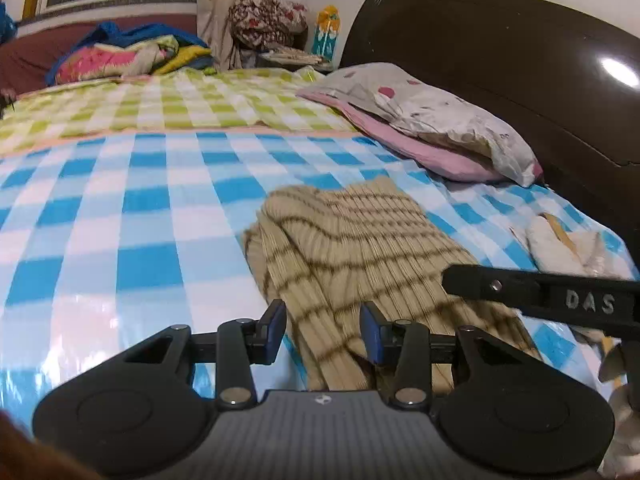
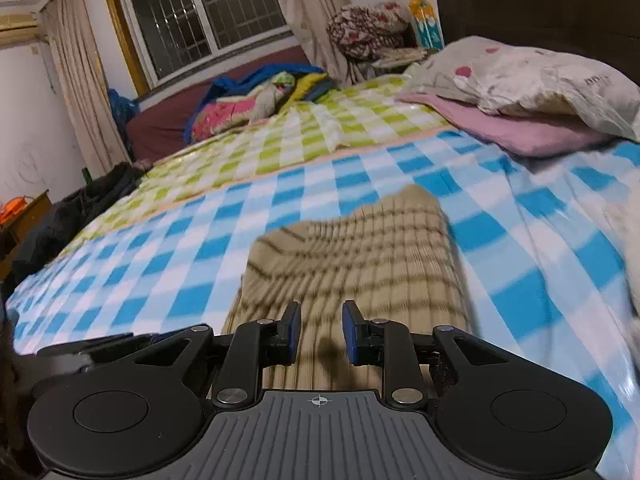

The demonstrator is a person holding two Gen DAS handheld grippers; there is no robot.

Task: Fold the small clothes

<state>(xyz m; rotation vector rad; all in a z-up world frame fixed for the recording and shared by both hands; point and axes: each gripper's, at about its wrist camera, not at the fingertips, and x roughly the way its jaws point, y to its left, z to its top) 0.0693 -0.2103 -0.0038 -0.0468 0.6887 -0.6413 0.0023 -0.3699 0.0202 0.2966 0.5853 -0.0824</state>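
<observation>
A small beige ribbed garment with dark brown check lines [image 1: 360,248] lies partly folded on the blue-and-white checked sheet [image 1: 140,208]. It also shows in the right wrist view [image 2: 360,252]. My left gripper [image 1: 323,332] is open over the garment's near left edge, with nothing between the pads. My right gripper [image 2: 321,332] is open over the garment's near end, also empty. Part of the right gripper's body [image 1: 560,296] shows at the right of the left wrist view.
A flowered pillow on a pink one [image 1: 432,120] lies by the dark headboard [image 1: 500,48]. A white cloth item [image 1: 560,240] lies right of the garment. A green checked sheet [image 1: 160,104] and a pile of bedding [image 1: 128,52] are farther back.
</observation>
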